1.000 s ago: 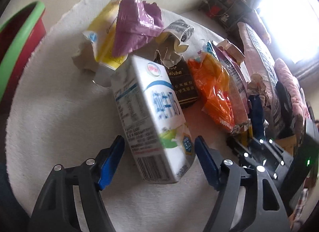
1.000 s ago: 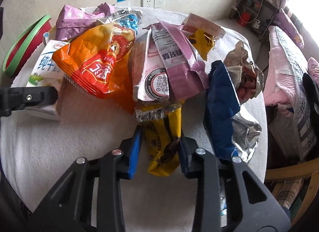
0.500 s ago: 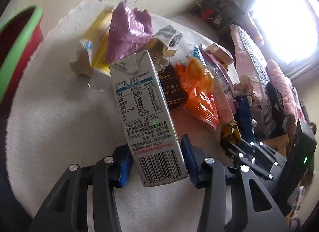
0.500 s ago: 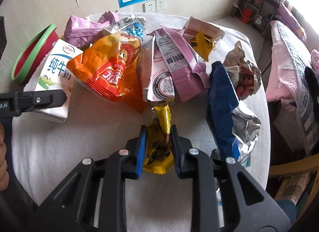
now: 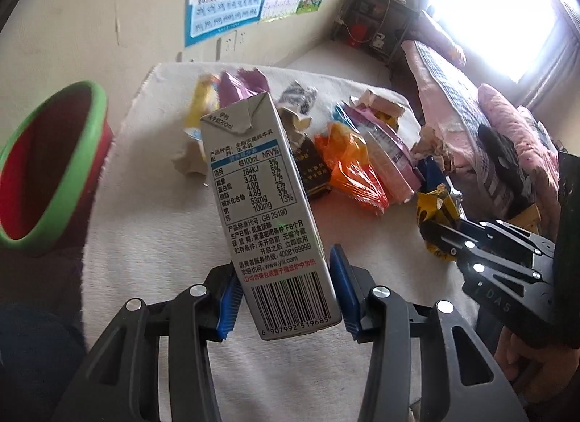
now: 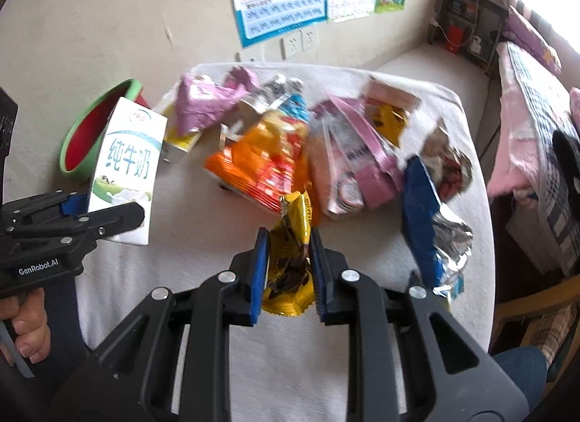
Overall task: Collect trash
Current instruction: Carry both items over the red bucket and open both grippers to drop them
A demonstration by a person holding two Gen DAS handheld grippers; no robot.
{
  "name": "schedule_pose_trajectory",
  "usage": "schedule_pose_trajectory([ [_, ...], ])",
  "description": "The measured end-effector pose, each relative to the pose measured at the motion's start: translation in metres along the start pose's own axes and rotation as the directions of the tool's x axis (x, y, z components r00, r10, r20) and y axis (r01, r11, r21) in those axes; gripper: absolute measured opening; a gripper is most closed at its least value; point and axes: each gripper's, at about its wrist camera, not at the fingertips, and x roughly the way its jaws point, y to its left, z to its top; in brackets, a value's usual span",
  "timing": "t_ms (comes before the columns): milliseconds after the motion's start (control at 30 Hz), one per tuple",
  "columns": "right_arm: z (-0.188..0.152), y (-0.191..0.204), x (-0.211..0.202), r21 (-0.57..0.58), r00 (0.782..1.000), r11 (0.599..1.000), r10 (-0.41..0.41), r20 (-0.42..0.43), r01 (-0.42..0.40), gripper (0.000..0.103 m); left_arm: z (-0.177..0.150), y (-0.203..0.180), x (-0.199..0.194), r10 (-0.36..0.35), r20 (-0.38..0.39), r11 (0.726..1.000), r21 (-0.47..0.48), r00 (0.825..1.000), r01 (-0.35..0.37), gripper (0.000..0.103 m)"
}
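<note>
My left gripper (image 5: 286, 295) is shut on a white milk carton (image 5: 261, 204), held upright above the table with its barcode side toward the camera. The same milk carton (image 6: 127, 168) shows at the left of the right wrist view, with the left gripper (image 6: 94, 217) clamped on it. My right gripper (image 6: 288, 277) is shut on a crumpled yellow wrapper (image 6: 290, 262), lifted off the cloth. In the left wrist view the yellow wrapper (image 5: 435, 211) hangs from the right gripper (image 5: 440, 237). A red bin with a green rim (image 5: 47, 168) stands at the table's left.
A round table under a white cloth (image 6: 224, 349) carries several more wrappers: an orange bag (image 6: 261, 168), pink bags (image 6: 348, 161), a purple bag (image 6: 203, 103) and a blue foil bag (image 6: 427, 211). A bed (image 6: 536, 132) lies to the right, and a wall with posters behind.
The left jaws closed on the lying carton and raised it upright. The right jaws squeezed the yellow wrapper and lifted it. Both grippers rose from the table.
</note>
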Motion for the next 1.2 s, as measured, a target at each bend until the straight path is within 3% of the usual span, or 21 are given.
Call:
schedule_pose_trajectory([
  [400, 0.038, 0.057, 0.006, -0.072, 0.995, 0.994, 0.087, 0.048, -0.084, 0.022, 0.008, 0.075, -0.042, 0.086, 0.071, 0.993, -0.084, 0.994, -0.079, 0.043],
  [767, 0.111, 0.154, 0.021, -0.21, 0.97, 0.959, 0.215, 0.113, -0.188, 0.022, 0.031, 0.17, -0.089, 0.144, 0.143, 0.973, -0.199, 0.979, -0.114, 0.043],
  [1000, 0.148, 0.212, 0.037, -0.289, 0.955, 0.925, 0.282, 0.095, -0.245, 0.022, 0.034, 0.216, -0.115, 0.18, 0.166, 0.967, -0.21, 0.97, -0.144, 0.043],
  [1200, 0.17, 0.252, 0.059, -0.32, 0.945, 0.904, 0.32, 0.063, -0.284, 0.022, 0.038, 0.251, -0.114, 0.18, 0.156, 0.965, -0.218, 0.971, -0.144, 0.043],
])
